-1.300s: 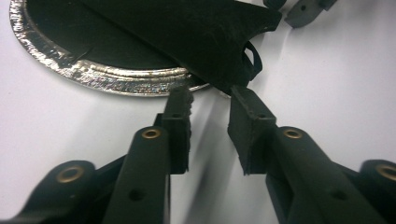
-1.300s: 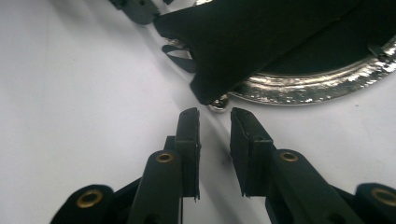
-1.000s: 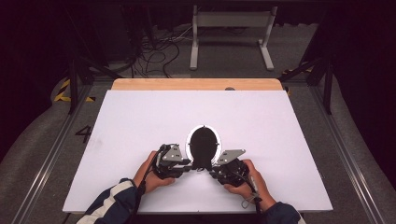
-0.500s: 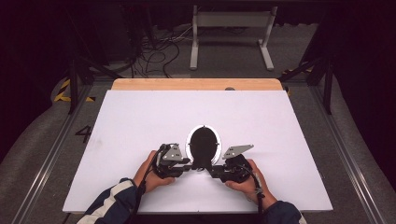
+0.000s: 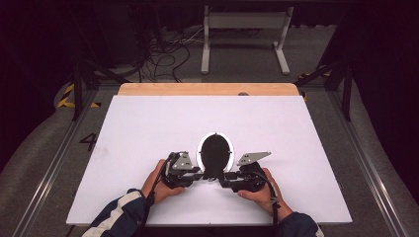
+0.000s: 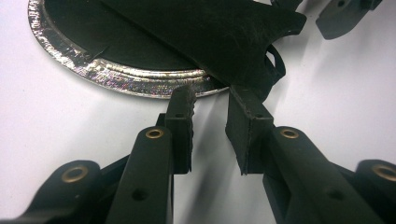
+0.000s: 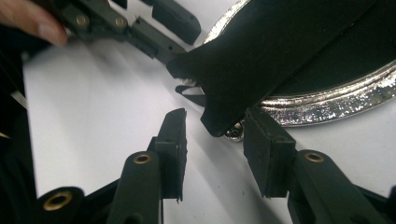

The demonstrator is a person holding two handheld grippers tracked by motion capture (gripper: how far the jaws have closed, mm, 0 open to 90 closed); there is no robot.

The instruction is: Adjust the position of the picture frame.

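An oval picture frame point(image 5: 215, 152) lies back-up on the white table, black-backed with a shiny silver rim point(image 6: 116, 74) point(image 7: 327, 102). Its black easel stand point(image 6: 224, 37) point(image 7: 261, 60) sticks out over the near edge of the rim. My left gripper point(image 5: 204, 176) point(image 6: 212, 100) is open, its tips at the rim just under the stand, nothing between them. My right gripper point(image 5: 223, 179) point(image 7: 217, 123) is open too, with the stand's tip hanging over the gap between its jaws. The two grippers face each other below the frame.
The white board point(image 5: 148, 128) lies on a wooden table whose far edge point(image 5: 207, 89) shows. A person's hands point(image 5: 158, 185) hold both grippers near the front edge. Beyond the table are cables and a metal stand point(image 5: 244, 34) on the floor.
The right gripper has shifted slightly to the right and its grey top plate has tilted up. The left gripper and the frame have stayed put.
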